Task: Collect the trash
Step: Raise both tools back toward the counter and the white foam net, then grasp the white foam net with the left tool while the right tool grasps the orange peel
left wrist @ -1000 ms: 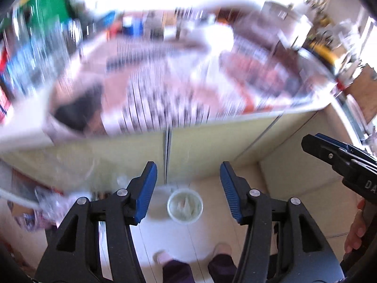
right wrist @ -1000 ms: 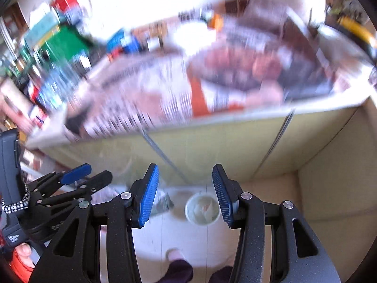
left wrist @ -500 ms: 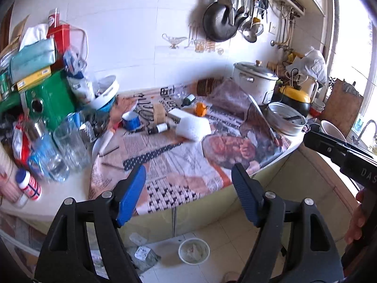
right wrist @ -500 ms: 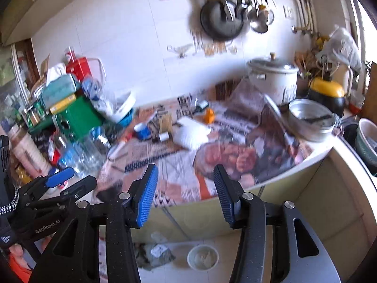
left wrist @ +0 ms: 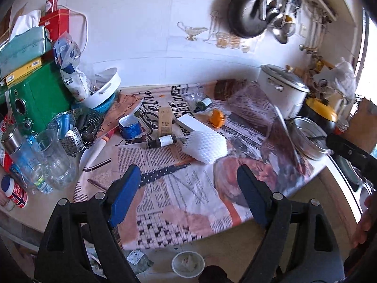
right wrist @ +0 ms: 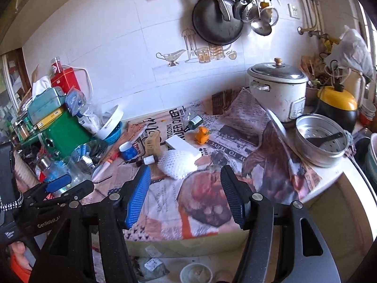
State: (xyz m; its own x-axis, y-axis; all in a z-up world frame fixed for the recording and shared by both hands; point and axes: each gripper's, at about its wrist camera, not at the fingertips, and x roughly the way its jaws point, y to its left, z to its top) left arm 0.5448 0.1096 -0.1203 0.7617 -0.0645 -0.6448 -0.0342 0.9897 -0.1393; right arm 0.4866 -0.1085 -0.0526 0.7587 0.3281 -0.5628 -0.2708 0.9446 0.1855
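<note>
Litter lies on a newspaper-covered counter (left wrist: 188, 195): a white foam net (left wrist: 205, 145) (right wrist: 178, 164), a crushed blue paper cup (left wrist: 129, 127) (right wrist: 128, 150), a small dark bottle (left wrist: 162, 140), a white box (left wrist: 192, 123), an orange scrap (left wrist: 218, 118) (right wrist: 202, 135) and a green bottle (right wrist: 193, 122). A white bin (left wrist: 187, 264) (right wrist: 196, 272) with trash in it stands on the floor below the counter edge. My left gripper (left wrist: 187, 176) and right gripper (right wrist: 185, 172) hover above the counter's near part. Both sets of jaws are opening, with nothing between them.
At the left stand a green appliance (left wrist: 35, 99), glass jars (left wrist: 54, 160) and a metal strainer (left wrist: 75, 129). A white rice cooker (right wrist: 278, 89), a steel pot (right wrist: 320, 139) and a yellow appliance (right wrist: 337, 101) fill the right. Pans hang on the tiled wall (right wrist: 216, 21). Crumpled wrappers (right wrist: 150, 266) lie on the floor.
Both grippers have risen from beside the floor bin to above the counter top, and both sets of jaws have widened. The view went from the cabinet front to the littered newspaper.
</note>
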